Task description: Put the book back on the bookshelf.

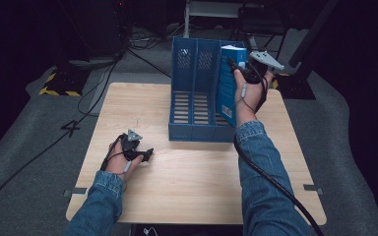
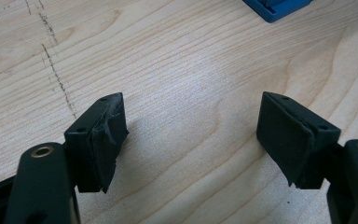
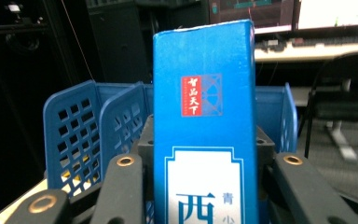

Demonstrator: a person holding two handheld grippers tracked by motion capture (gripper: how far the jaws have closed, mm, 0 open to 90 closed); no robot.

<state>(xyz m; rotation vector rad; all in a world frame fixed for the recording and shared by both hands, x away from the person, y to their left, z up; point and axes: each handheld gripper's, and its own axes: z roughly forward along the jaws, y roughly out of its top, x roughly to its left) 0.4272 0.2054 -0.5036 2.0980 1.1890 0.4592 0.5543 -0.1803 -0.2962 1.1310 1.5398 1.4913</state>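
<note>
In the high view the right gripper (image 1: 239, 66) holds a blue box (image 1: 230, 83) upright over the right-hand slot of the blue file rack (image 1: 193, 93) at the far side of the table (image 1: 197, 182), so the box looks picked up but not yet seated, while the left gripper (image 1: 145, 155) rests near the table's left edge. The left gripper view shows its jaws wide apart over bare wood, holding nothing. In the right gripper view the jaws clamp the box (image 3: 205, 140) by its sides, the rack's dividers (image 3: 98, 130) behind it; lowering and letting go seem left.
</note>
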